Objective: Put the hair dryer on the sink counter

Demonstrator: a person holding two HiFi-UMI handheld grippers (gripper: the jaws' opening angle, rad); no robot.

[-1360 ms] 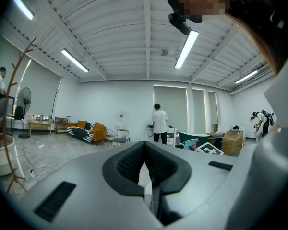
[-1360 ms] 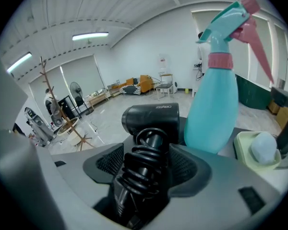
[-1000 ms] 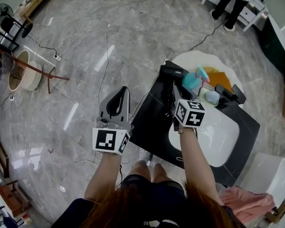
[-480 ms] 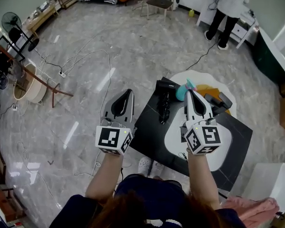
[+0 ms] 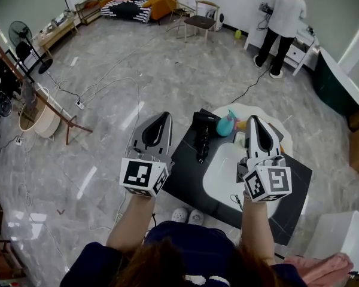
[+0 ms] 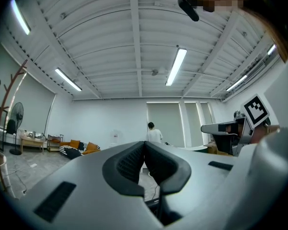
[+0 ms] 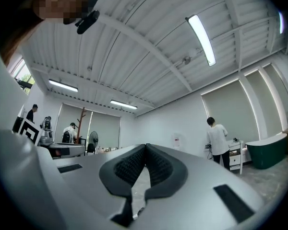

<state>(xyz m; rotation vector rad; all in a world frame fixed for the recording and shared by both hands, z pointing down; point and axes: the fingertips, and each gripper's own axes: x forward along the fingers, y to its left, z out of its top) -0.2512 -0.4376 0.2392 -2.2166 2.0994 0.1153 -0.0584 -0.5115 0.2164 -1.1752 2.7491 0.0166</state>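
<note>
Fingers [image 7: 129, 168] together; hair dryer [image 5: 201, 137] near sink counter's [image 5: 182, 175] left edge.

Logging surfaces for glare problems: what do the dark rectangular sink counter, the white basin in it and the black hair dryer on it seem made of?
Dark rectangular sink counter: black stone or laminate, faint sheen; cannot tell which.
White basin: probably glazed ceramic, smooth with soft highlights.
Black hair dryer: likely moulded plastic, matte; too small to be sure.

The room is brightly lit by ceiling tubes [image 6: 176, 66], glare is thrown across the polished floor [image 5: 167, 70], edges are bent by fisheye.
</note>
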